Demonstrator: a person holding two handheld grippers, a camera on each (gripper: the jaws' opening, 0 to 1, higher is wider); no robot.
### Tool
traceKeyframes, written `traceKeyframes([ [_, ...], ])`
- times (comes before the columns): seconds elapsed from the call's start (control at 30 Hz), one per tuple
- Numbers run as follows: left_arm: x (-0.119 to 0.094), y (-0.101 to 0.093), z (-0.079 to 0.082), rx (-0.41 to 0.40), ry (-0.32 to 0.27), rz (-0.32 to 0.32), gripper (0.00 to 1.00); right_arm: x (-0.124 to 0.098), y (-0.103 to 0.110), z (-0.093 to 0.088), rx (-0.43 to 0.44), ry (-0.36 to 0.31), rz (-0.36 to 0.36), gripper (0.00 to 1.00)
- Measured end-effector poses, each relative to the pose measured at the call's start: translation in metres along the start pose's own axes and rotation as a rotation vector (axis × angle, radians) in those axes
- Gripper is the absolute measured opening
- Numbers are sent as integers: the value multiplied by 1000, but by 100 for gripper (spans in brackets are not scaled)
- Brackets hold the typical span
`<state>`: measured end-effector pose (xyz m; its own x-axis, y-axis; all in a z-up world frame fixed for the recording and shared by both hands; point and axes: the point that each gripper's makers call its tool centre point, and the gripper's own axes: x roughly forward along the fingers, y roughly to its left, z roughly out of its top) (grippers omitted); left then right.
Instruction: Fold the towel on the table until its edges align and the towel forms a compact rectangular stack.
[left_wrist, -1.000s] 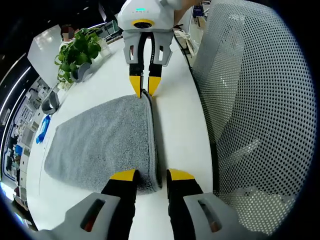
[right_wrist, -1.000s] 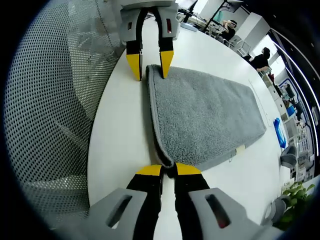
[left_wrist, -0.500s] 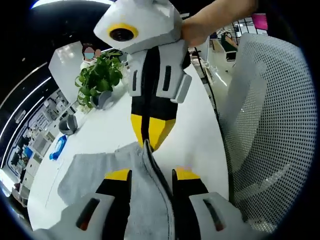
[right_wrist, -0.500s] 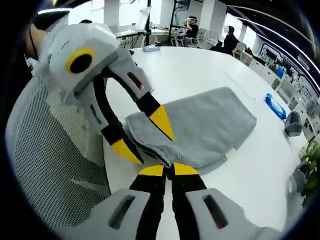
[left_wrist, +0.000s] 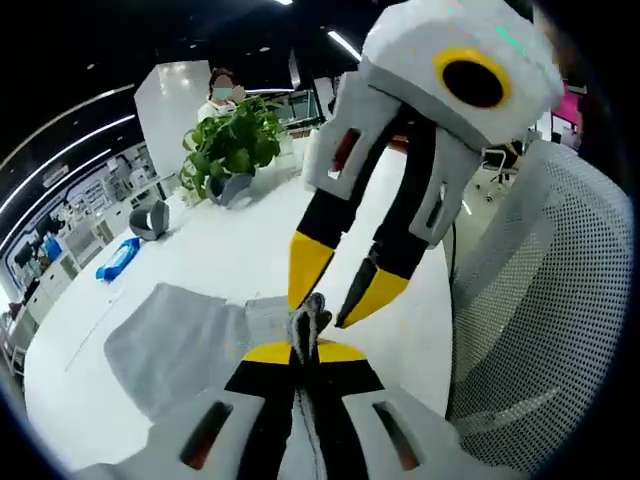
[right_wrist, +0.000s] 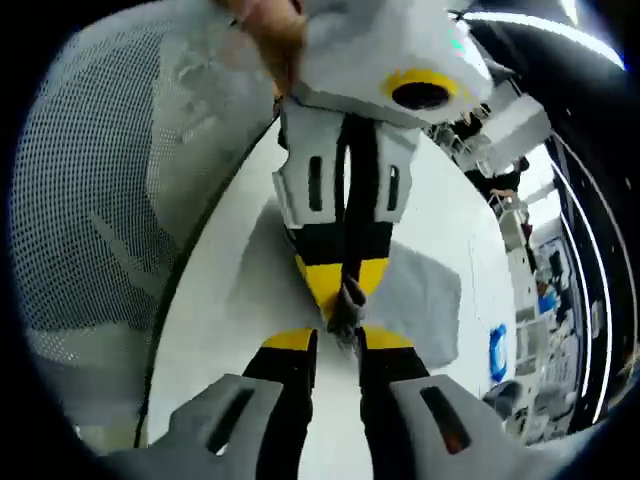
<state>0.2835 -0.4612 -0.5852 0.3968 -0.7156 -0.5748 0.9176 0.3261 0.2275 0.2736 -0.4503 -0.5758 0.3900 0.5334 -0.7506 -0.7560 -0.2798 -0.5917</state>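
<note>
**Both grippers pinch the towel's gathered edge above the tabletop**

In the left gripper view, the left gripper (left_wrist: 305, 352) has its jaws drawn together on a bunched ridge of the grey towel (left_wrist: 175, 340), the cloth poking up between the yellow tips. The rest of the towel spreads away to the left over the white tabletop (left_wrist: 210, 245). Just above, the right gripper (left_wrist: 340, 292) comes in from the upper right, its yellow tips apart and framing the same raised fold.

In the right gripper view, the right gripper (right_wrist: 338, 340) has its jaws slightly parted, with a tuft of towel (right_wrist: 425, 300) between the tips; whether they press on it I cannot tell. The left gripper (right_wrist: 344, 283) faces it directly, tips closed and touching the same tuft. A hand (right_wrist: 270, 25) holds it at the top of that view.

On the far side of the tabletop stand a potted plant (left_wrist: 232, 140), a small grey object (left_wrist: 150, 217) and a blue item (left_wrist: 117, 271). A mesh-backed chair (left_wrist: 530, 300) sits along the tabletop's edge.
</note>
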Motion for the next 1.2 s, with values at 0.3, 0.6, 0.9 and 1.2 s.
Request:
traceKeyframes([
  [0.3,-6,-1,-18,177,71,17,10,12,0,11,91,-24,95,6],
  [0.6,-52,18,-80,233,241,50,14,-10,-21,-20,581,-124,69,5],
  [0.9,-67,36,-78,76,124,82,8,1,0,-42,1078,-229,170,5],
  [1.2,-78,39,-53,-132,-69,41,6,-19,-6,-44,1319,-445,180,5],
])
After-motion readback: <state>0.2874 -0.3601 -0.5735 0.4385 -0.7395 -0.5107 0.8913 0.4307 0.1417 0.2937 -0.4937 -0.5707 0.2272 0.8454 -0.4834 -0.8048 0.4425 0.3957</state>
